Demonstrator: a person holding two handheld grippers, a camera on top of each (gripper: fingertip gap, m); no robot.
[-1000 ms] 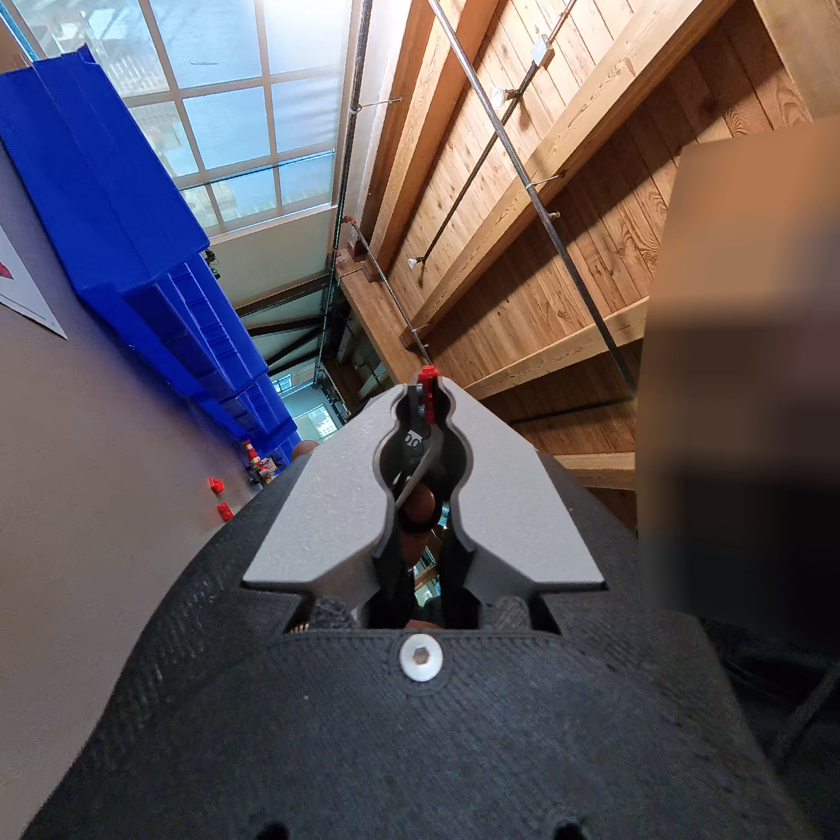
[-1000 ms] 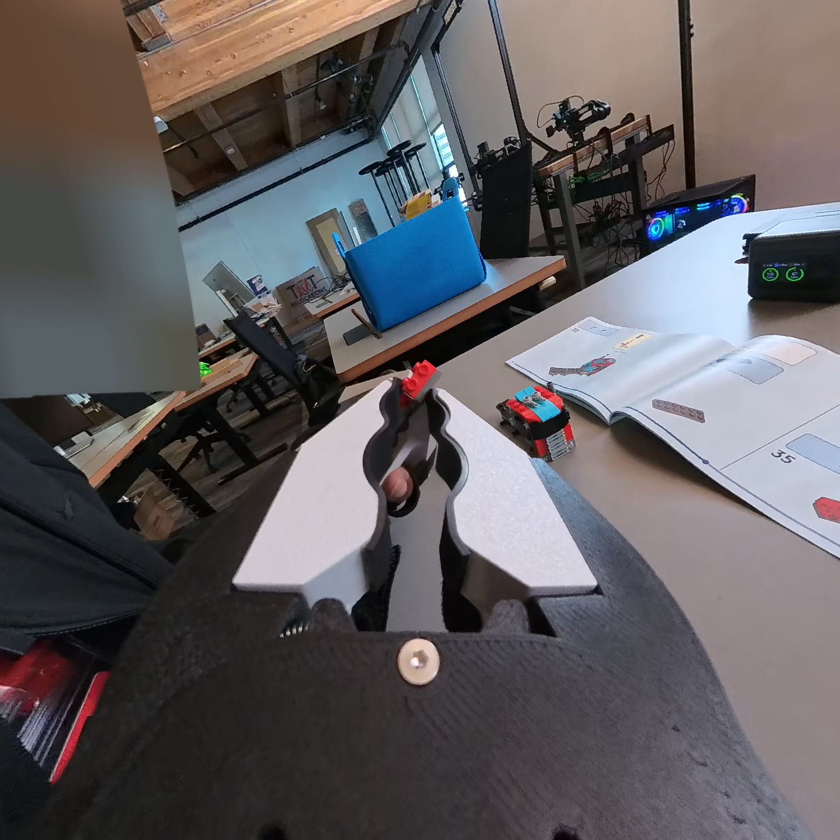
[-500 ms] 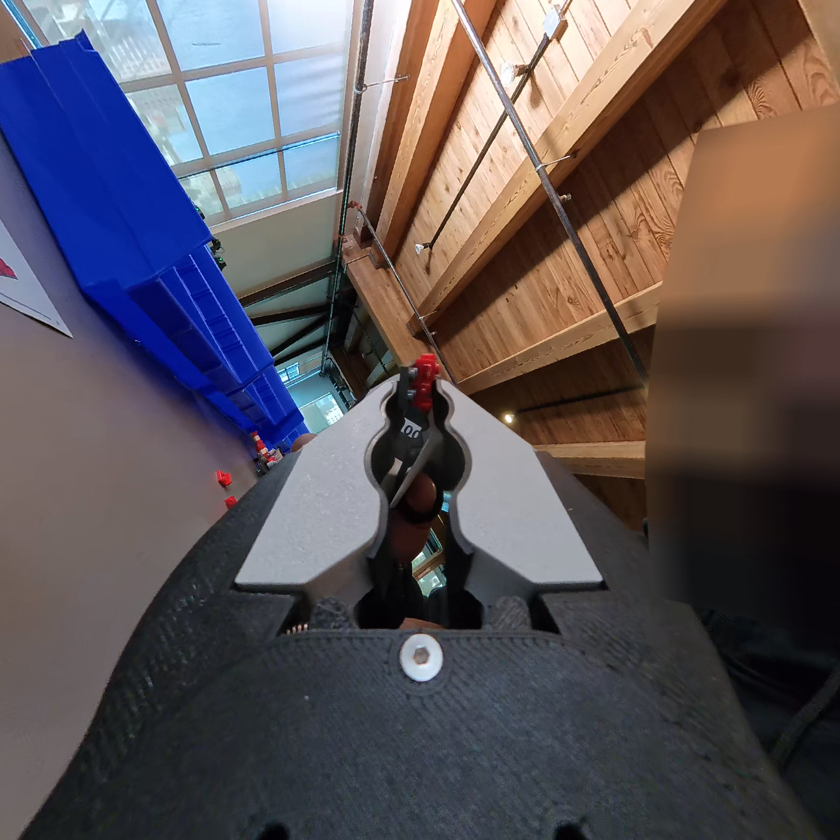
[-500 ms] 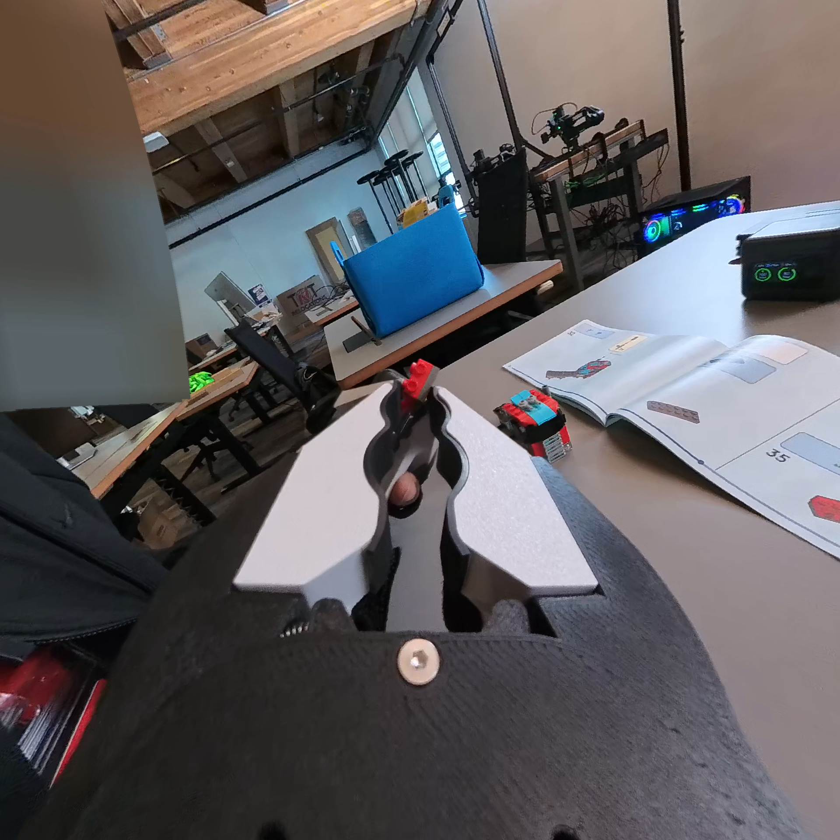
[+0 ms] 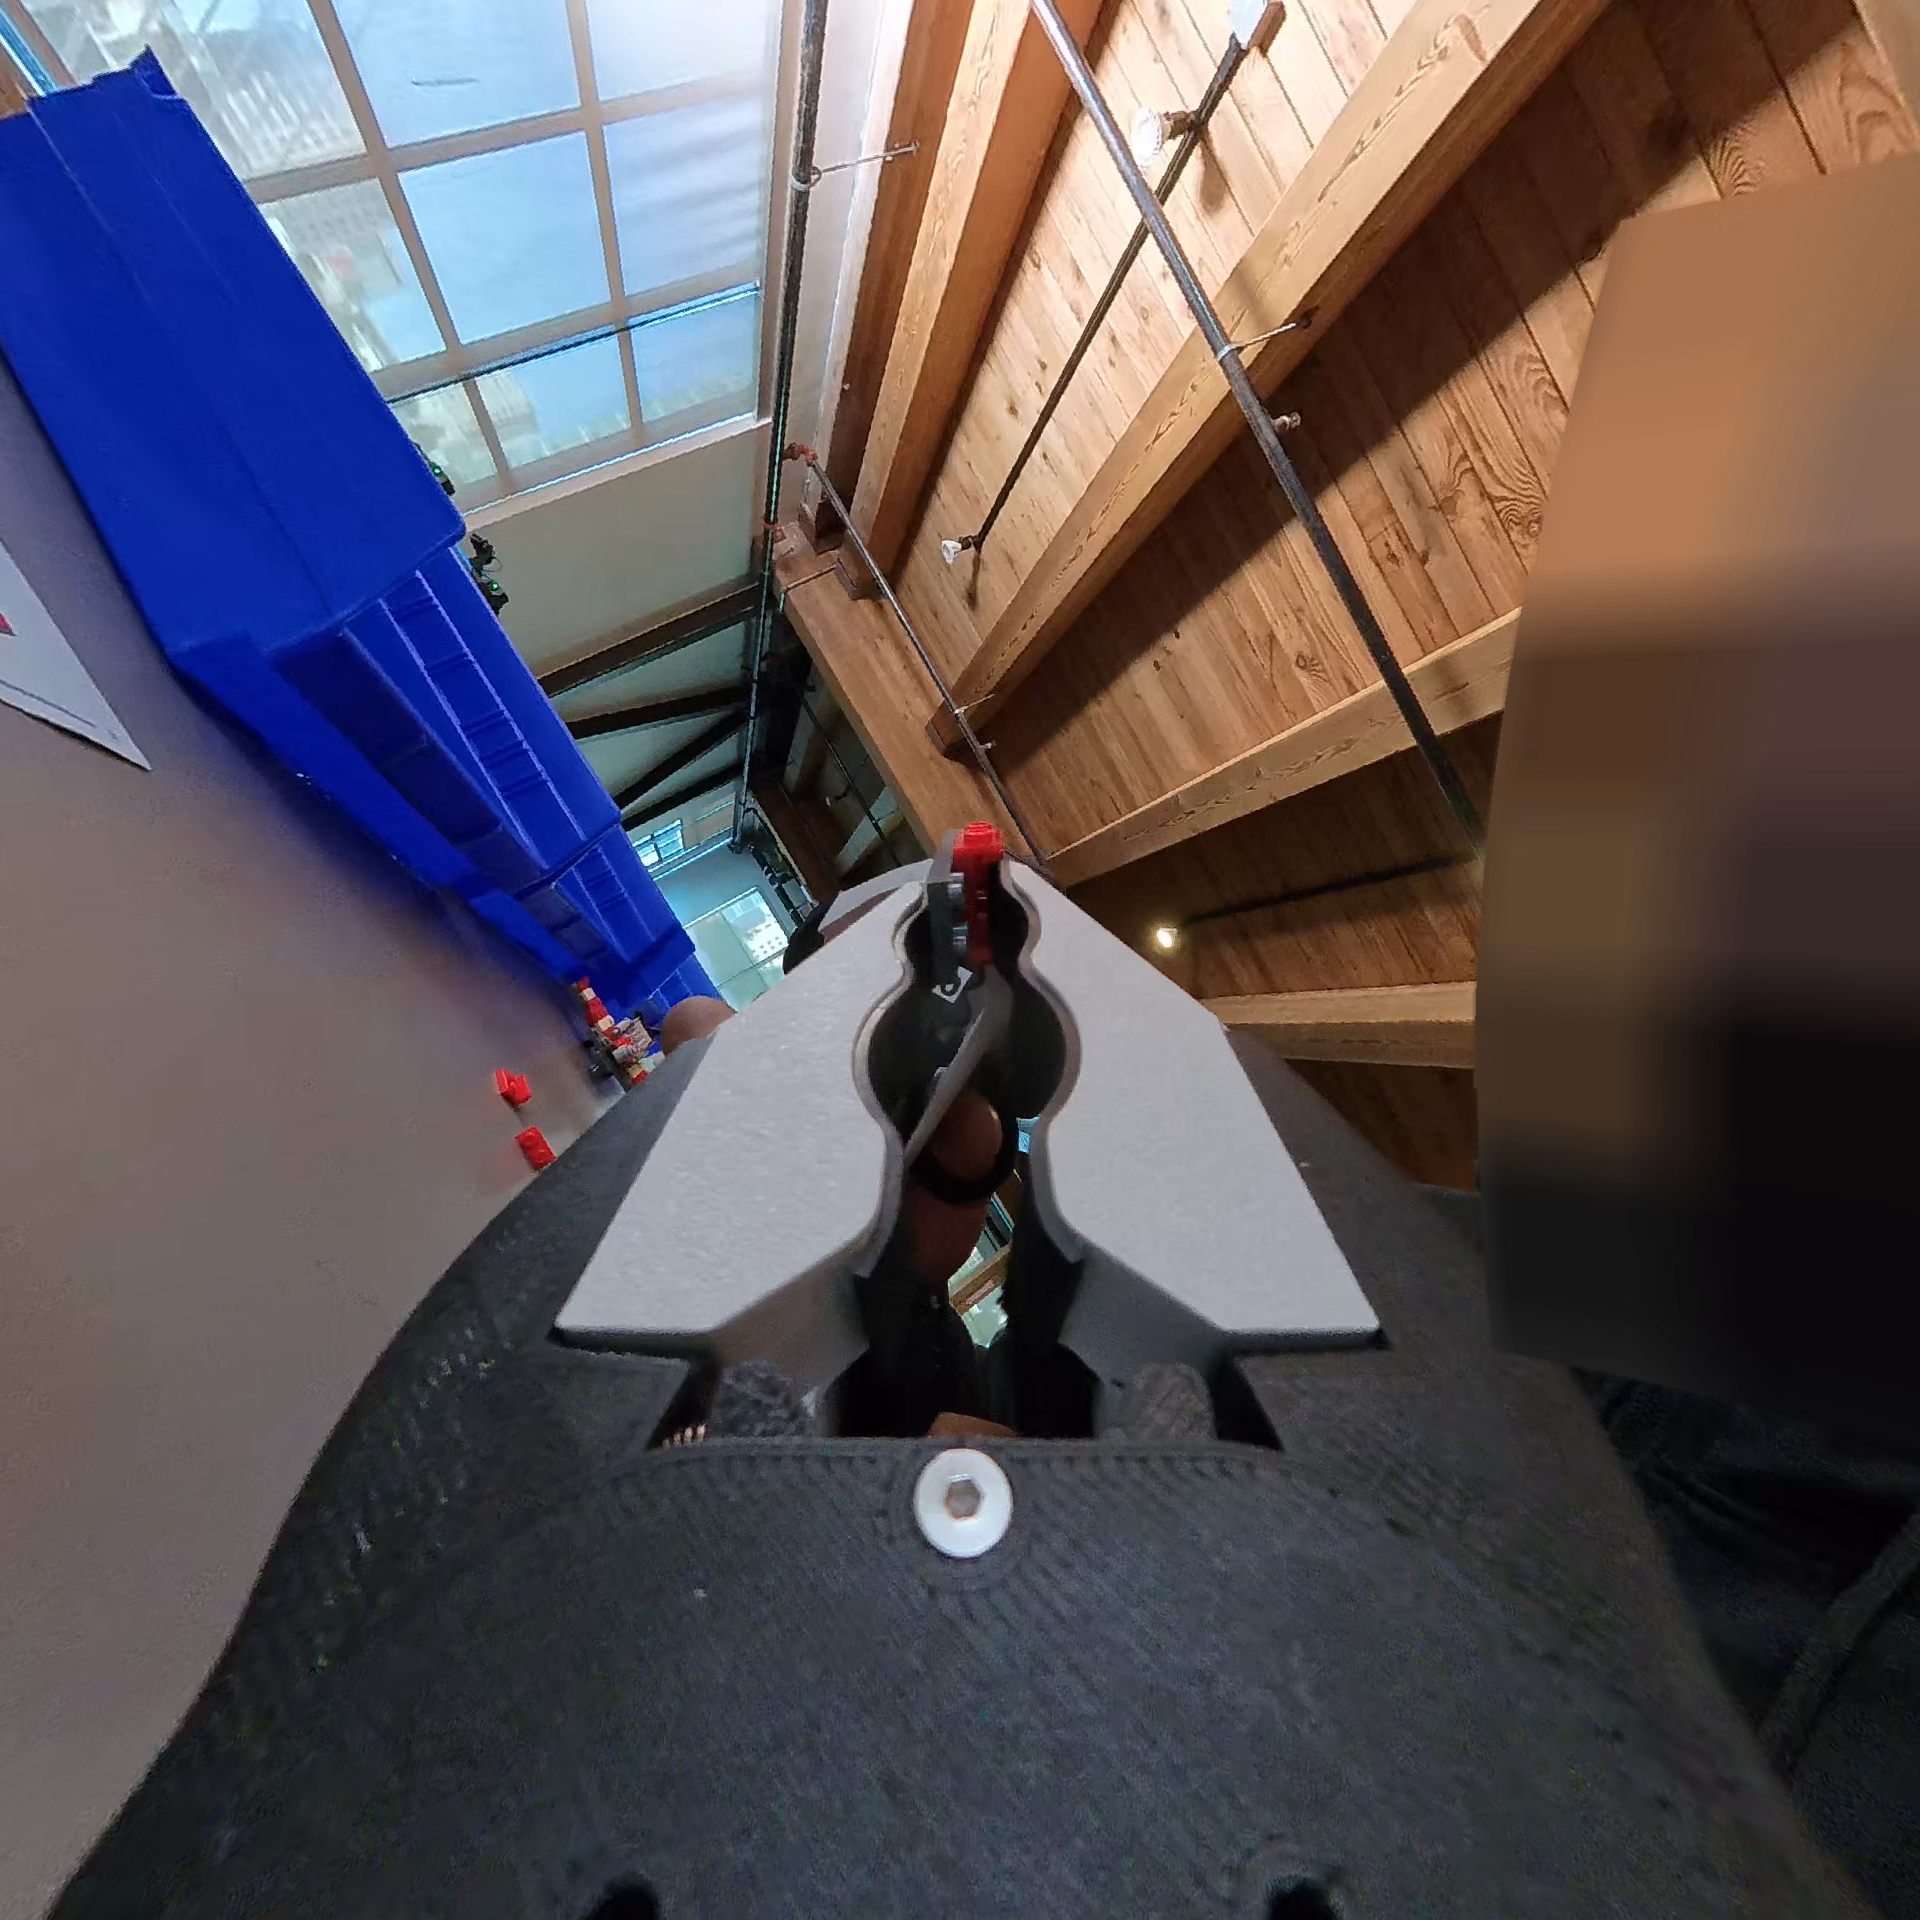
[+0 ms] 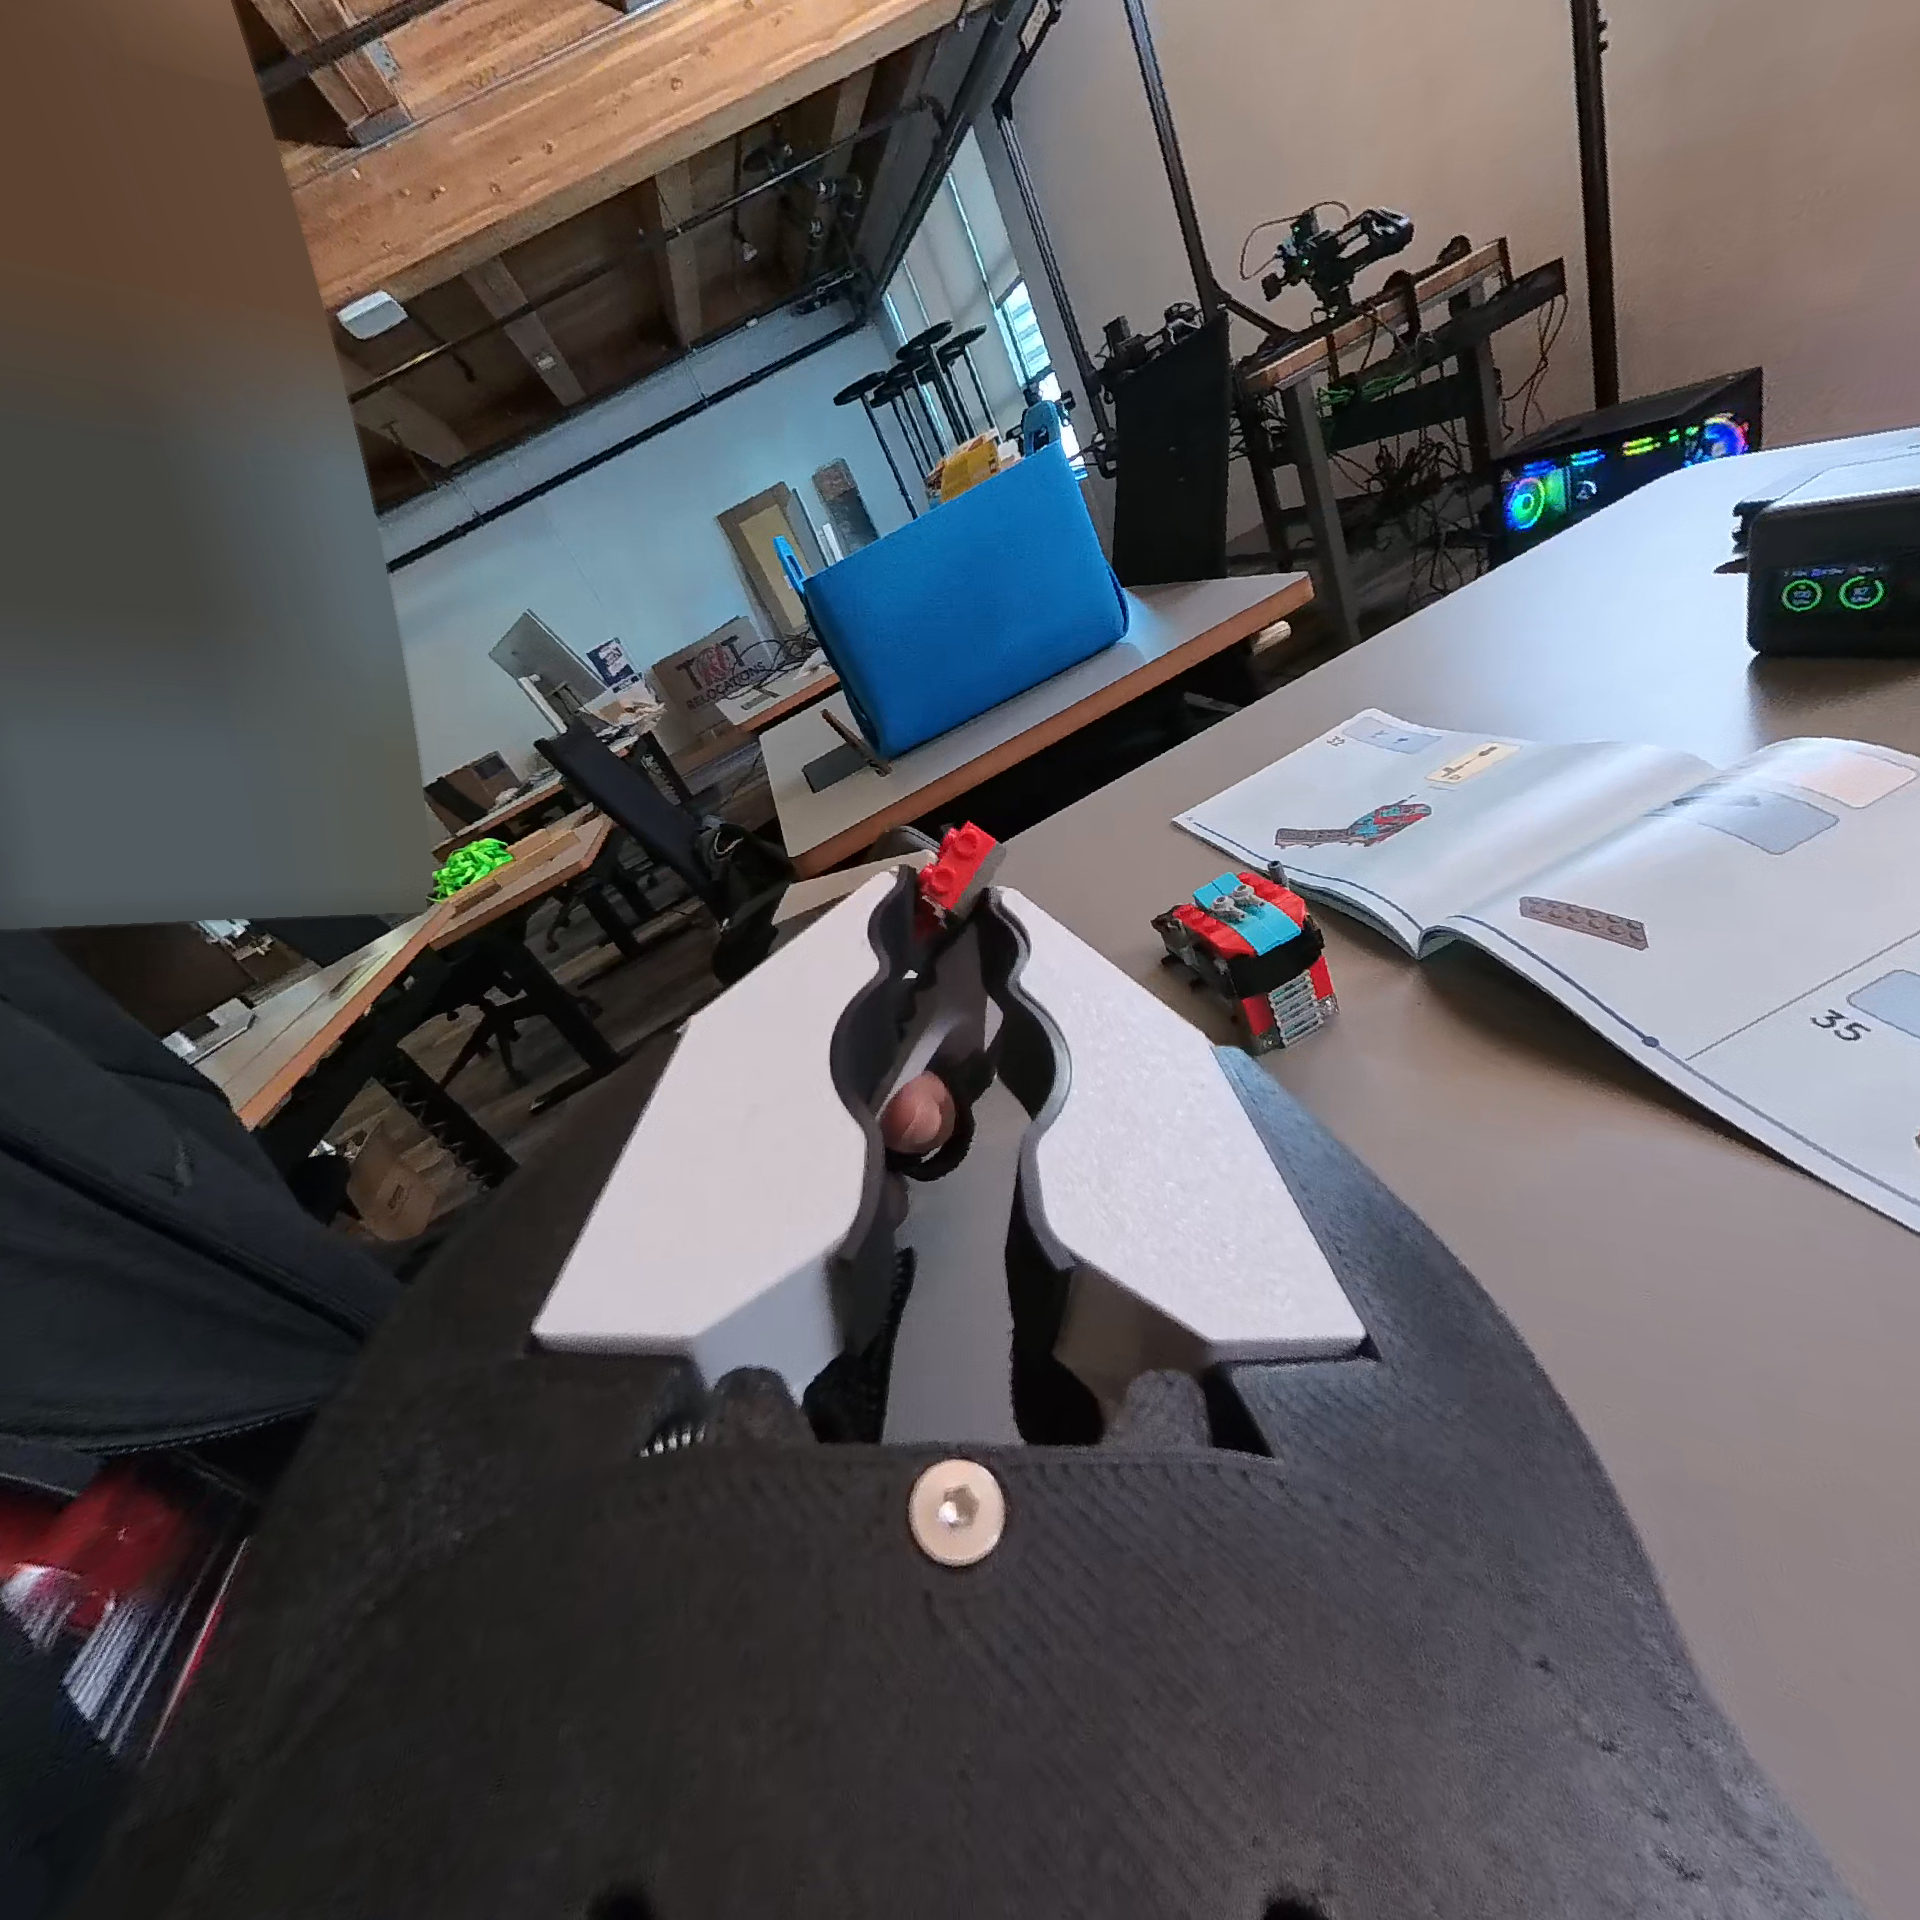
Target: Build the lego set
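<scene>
Bricks stay pinched, red-and-grey piece (image 5: 966, 894) in the left hand-held gripper (image 5: 971, 883) tilting more edge-on, red brick (image 6: 958, 871) in the right hand-held gripper (image 6: 961, 883); joining looks imminent.

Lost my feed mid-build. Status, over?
Left gripper and right gripper, jaws shut on red-grey brick pieces. Half-built truck on table beside manual. Nothing in the way.

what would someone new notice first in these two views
Each view is filled by its own grey gripper, shut on a small stack of red and grey lego plates at its tip: the left gripper aims up at a wooden ceiling, the right gripper over a table edge. Right of the right gripper, a red, black and blue lego model stands on the table beside an open instruction booklet. In the left view, blue bins line the left side.
</scene>
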